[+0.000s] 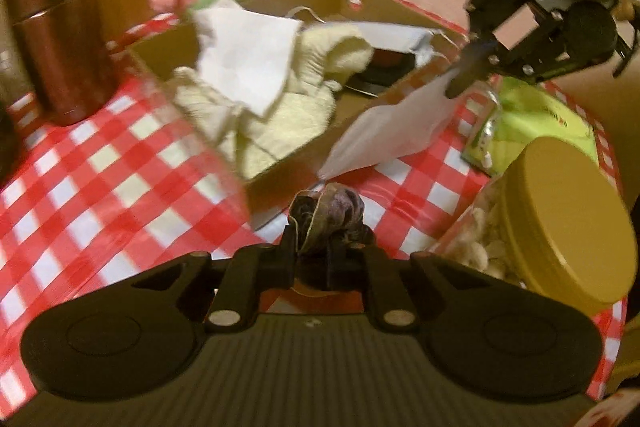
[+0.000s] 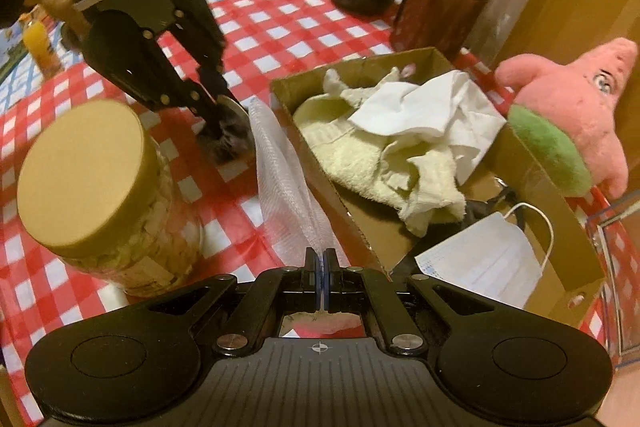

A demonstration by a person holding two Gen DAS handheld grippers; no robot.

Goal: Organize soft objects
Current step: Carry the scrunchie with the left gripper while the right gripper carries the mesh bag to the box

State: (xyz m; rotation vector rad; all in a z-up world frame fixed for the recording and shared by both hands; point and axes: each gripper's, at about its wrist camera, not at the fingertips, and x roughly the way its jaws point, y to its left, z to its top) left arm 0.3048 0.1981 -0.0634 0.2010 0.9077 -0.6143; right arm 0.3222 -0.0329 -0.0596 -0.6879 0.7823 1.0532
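Step now: two soft things are held just outside the cardboard box [image 2: 536, 183], ready to be put in.
Left hand-held gripper [image 1: 326, 227]: clenched on a small dark fuzzy bundle [image 1: 328, 215], low over the table [image 1: 80, 179], near the box corner.
Right hand-held gripper [image 2: 320, 259]: clenched on a white mesh cloth [image 2: 284, 163], which hangs along the box's outer wall.
Box: seen at 12 o'clock in the left view; a cream towel [image 2: 360, 155], a white tissue [image 2: 432, 107] and a face mask [image 2: 484, 263] are already inside.
Pink plush toy [image 2: 580, 99]: leaned on the box's far rim, at 3 o'clock in the right view.
Next move: each thing probably needs to be lifted over the box wall and let go.
In the way: a jar with a gold lid [image 2: 84, 175] is stood close by the mesh cloth; a brown tin [image 1: 60, 39] is beside the box.
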